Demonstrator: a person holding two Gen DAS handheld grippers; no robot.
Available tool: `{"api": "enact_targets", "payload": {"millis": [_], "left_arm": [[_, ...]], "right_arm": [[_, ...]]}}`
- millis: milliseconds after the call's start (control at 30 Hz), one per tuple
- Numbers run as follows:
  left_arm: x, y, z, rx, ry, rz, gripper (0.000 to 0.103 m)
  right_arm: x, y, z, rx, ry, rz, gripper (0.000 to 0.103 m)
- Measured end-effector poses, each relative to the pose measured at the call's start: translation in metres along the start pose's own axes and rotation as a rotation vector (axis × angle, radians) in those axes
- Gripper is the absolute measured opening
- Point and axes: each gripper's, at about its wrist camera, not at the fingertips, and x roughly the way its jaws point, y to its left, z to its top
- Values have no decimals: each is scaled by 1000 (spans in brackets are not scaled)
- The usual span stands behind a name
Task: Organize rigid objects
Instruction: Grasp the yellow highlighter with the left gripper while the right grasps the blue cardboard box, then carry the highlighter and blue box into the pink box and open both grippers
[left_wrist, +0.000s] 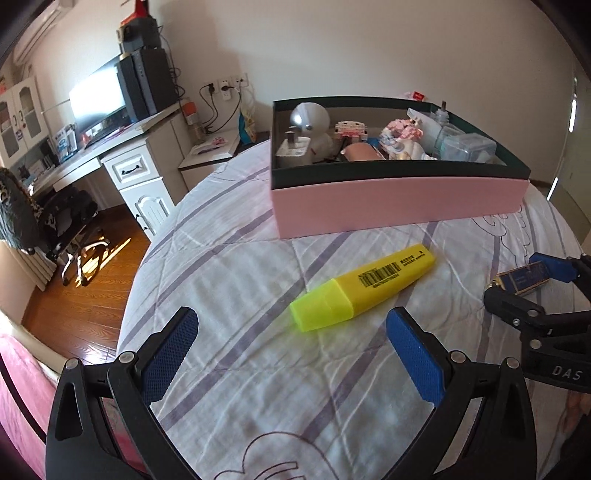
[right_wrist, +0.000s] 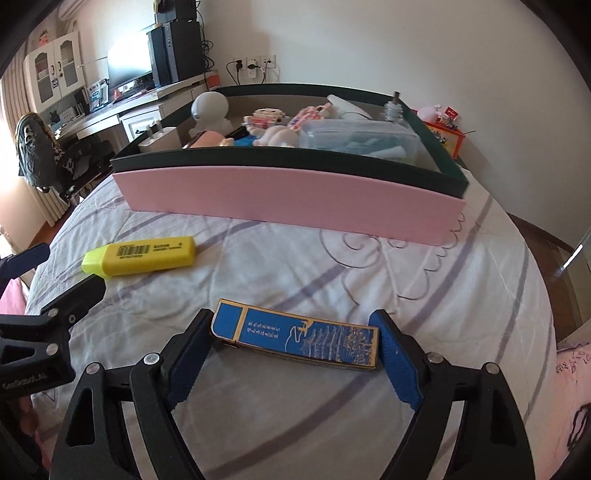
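Note:
A yellow highlighter (left_wrist: 364, 286) lies on the white striped bedspread (left_wrist: 240, 258), just ahead of my open, empty left gripper (left_wrist: 291, 332); it also shows in the right wrist view (right_wrist: 140, 255). A flat blue box with gold edges (right_wrist: 295, 339) lies crosswise between the pads of my right gripper (right_wrist: 295, 332), which touch its two ends. In the left wrist view the right gripper (left_wrist: 524, 284) brackets the blue box (left_wrist: 522, 278). A pink box with a dark rim (left_wrist: 399, 203) holding several small items stands behind; it also shows in the right wrist view (right_wrist: 288, 199).
The bed edge drops to a wooden floor (left_wrist: 85, 295) on the left. A white desk (left_wrist: 122, 162) with a monitor and an office chair (left_wrist: 70, 229) stand beyond. A red and yellow toy (right_wrist: 445, 138) sits behind the pink box.

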Motion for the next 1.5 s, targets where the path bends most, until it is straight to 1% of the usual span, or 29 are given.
{"api": "enact_targets", "payload": {"millis": [67,100,167,233,300,333,367,400,433,467,500,533,567,633,800,900,967,1033,1100,1133,1167,1267,1333,1500], "left_arm": [[10,-6,5,26,28,-6,103],[15,-10,8,37,51,-25,103],[18,-15,12,49,51,-43,103],[22,-25,17,89,54,-67,103],[28,-35,20,115,72,-107,93],[27,-37,21,117,64,-123,83],[25,-39,22,121,56,-137,67],[23,-41,21,124,53,-157,58],[21,-44,21,126,51,-175,43],[19,-47,19,130,48,-181,39],[17,-50,17,140,45,-168,38],[14,-53,16,149,41,-160,35],[10,-56,13,152,40,-172,31],[2,-60,7,151,42,-190,26],[-13,-69,-6,118,44,-215,27],[-9,-72,-3,89,51,-202,28],[-5,-77,3,88,52,-194,32],[2,-79,8,85,57,-188,33],[4,-80,9,88,59,-184,32],[3,-81,10,95,54,-181,28],[2,-81,9,96,49,-179,26],[-5,-78,6,73,32,-172,27],[-16,-76,2,63,2,-146,27],[-58,-68,-4,22,-119,-102,27]], "right_arm": [[-5,-11,-4,16,-5,2,85],[-5,-14,-5,23,-6,6,85],[-7,-21,-5,41,-12,14,85],[-6,-25,-6,48,-12,24,85],[-4,-22,-4,45,-12,29,85],[-3,-21,-3,44,-12,33,85],[-4,-22,-4,47,-14,36,85],[-3,-23,-4,50,-15,40,85],[-3,-25,-5,53,-17,45,85],[-4,-25,-6,56,-20,49,85],[-4,-26,-6,58,-22,51,85],[-5,-26,-6,58,-24,51,85],[-5,-26,-6,59,-28,52,85],[-8,-26,-8,59,-33,56,85],[-16,-26,-17,46,-34,69,85],[-20,-32,-22,56,-39,58,85],[-20,-34,-24,62,-38,54,85],[-20,-36,-25,67,-41,52,85],[-20,-38,-24,77,-46,55,85],[-19,-38,-24,78,-47,55,85],[-19,-38,-25,78,-50,53,85],[-23,-38,-26,82,-73,56,85],[-30,-40,-27,95,-99,61,85],[-53,-35,-29,100,-174,84,85]]}}
